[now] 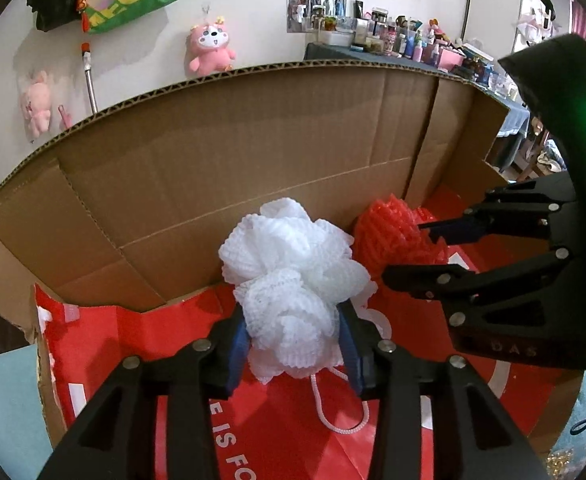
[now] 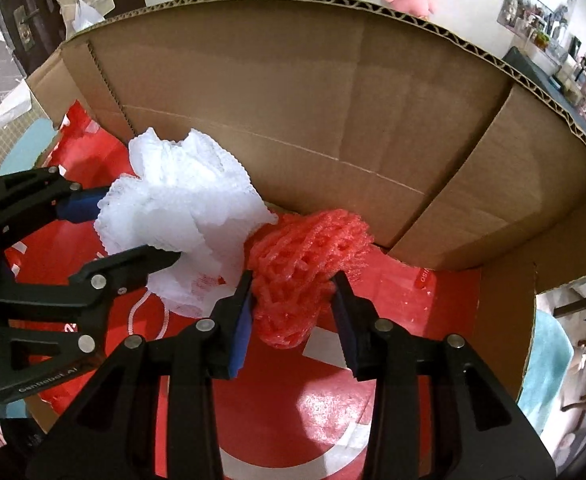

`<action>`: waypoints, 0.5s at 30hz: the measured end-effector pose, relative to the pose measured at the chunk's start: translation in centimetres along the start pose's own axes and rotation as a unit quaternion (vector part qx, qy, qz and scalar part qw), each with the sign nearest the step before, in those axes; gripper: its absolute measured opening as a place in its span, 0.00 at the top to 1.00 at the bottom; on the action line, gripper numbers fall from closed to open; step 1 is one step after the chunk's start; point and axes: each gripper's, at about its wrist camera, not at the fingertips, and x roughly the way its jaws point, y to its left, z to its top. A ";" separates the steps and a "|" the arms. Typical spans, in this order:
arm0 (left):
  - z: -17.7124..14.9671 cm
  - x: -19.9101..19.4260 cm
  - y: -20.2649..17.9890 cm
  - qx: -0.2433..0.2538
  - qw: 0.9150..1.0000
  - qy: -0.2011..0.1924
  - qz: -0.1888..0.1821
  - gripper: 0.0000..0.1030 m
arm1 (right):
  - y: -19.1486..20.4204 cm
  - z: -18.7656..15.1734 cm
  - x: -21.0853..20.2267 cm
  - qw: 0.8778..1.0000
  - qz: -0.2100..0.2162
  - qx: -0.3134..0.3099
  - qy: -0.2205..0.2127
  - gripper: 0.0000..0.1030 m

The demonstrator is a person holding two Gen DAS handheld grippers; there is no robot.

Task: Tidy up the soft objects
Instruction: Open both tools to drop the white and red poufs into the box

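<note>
With my left gripper (image 1: 293,344) pinching the white sponge (image 1: 293,280) and my right gripper (image 2: 293,316) squeezing the red net (image 2: 305,276) low inside the box (image 2: 293,100), I fear the touching meshes snagging, or the cord (image 1: 333,412) catching.

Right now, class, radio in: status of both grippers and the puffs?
Left gripper shut on white puff. Right gripper shut on red puff. Both inside box, puffs touching.

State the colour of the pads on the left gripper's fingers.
Blue pads, clamped on the white mesh pouf; the left wrist view shows it best.
</note>
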 end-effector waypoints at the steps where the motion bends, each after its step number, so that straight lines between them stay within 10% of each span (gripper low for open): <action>1: 0.0 0.0 0.0 -0.001 1.000 0.000 -0.001 0.57 | 0.0 0.0 0.0 1.000 -0.001 -0.001 -0.001 0.64; 15: 0.4 -0.3 0.6 -0.008 1.000 0.002 0.004 0.46 | 0.2 0.2 0.2 1.000 -0.015 0.002 0.004 0.61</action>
